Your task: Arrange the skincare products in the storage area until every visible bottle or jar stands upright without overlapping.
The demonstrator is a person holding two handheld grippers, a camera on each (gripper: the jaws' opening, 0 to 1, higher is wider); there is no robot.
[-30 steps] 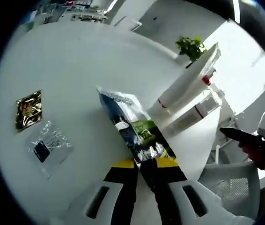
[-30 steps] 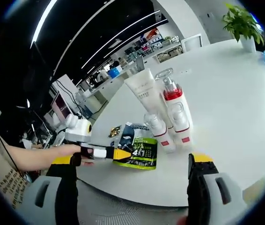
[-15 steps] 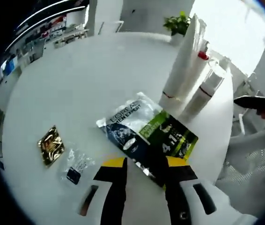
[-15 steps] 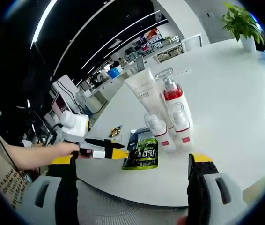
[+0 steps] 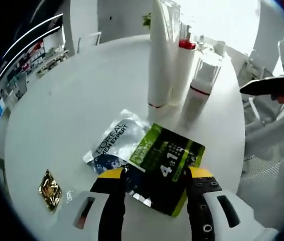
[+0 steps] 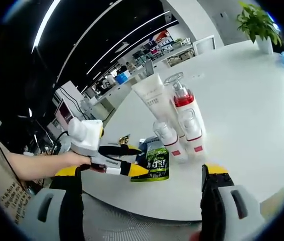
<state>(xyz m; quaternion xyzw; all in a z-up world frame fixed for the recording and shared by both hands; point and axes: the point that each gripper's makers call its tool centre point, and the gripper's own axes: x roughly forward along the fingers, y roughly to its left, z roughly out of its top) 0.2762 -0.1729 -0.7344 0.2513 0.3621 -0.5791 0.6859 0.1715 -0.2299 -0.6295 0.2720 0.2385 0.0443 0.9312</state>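
Observation:
A green-and-black L'Oreal sachet lies flat on the white table, its near end between the jaws of my left gripper, which is open. Behind it stand a white tube, a pump bottle with a red collar and a small clear bottle, all upright and close together. In the right gripper view the tube, the red-collared bottle, the small bottle and the sachet show with the left gripper beside the sachet. My right gripper is open, off the table's near edge.
A gold sachet lies at the left near the table edge, also visible as the gold sachet. My right gripper hangs past the table's right edge. A potted plant stands far back. Mesh chairs sit beside the table.
My left gripper opened and let go of the sachet, which now lies flat on the table. The left view swung toward the bottles. The right gripper stayed put.

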